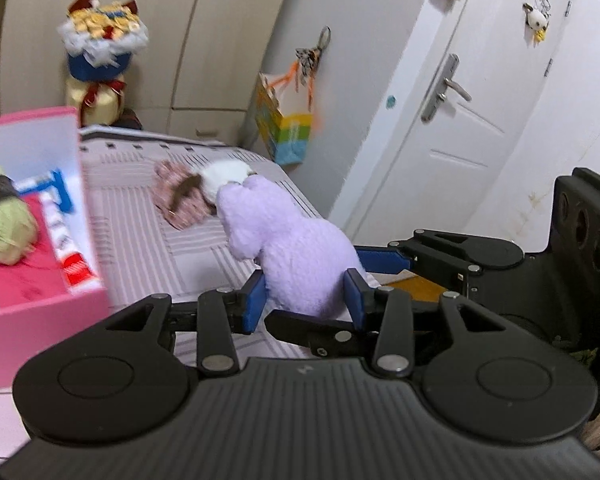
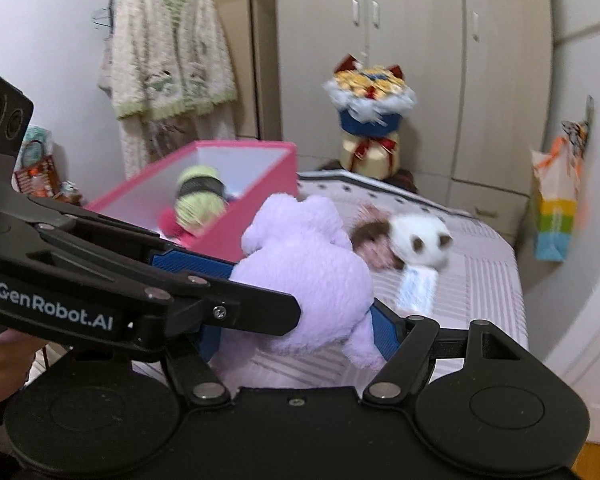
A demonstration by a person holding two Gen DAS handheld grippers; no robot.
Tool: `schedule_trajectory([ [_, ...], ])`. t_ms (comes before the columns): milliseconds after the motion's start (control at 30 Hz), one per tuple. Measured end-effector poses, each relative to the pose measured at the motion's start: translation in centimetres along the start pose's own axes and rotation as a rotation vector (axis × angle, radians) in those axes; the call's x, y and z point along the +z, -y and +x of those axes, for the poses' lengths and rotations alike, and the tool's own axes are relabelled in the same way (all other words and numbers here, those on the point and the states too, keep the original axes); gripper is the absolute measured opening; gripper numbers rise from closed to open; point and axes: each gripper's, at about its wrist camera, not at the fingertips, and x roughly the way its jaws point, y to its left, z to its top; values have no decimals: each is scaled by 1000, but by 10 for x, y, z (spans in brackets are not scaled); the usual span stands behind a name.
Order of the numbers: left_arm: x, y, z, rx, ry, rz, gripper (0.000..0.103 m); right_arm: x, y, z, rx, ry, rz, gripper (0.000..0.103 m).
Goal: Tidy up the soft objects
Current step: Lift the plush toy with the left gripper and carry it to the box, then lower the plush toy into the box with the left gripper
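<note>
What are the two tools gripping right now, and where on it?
Both grip the purple plush toy at its rear end: the left tool clamps a narrow lower part, and the right tool spans the wider body.

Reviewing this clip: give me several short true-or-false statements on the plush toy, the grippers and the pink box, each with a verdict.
1. Both the left gripper and the right gripper clamp the purple plush toy. True.
2. The pink box is empty. False: a green yarn ball lies inside.
3. A white-headed plush lies on the bed beyond the purple one. True.
4. The cardigan is folded on the bed. False: it hangs by the wall.
</note>
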Motion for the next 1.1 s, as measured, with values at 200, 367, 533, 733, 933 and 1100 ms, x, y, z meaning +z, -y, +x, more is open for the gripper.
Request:
schedule_trajectory([
  [200,12,-22,-29,64,62,7,40,25,-26,12,53,53,-29,77],
  [367,23,-48,-40,119,95,-12,41,45,-41,36,91,74,-45,77],
  [533,38,-78,-44,159,106,-21,41,66,-52,66,127,97,-82,78],
  [733,66,-117,-39,181,95,-35,42,97,-56,101,163,102,-94,78],
  [933,89,-167,-13,213,49,-123,42,119,-53,159,205,43,-61,78],
  [1100,96,-197,7,228,6,-163,42,127,-56,195,191,6,-94,78],
])
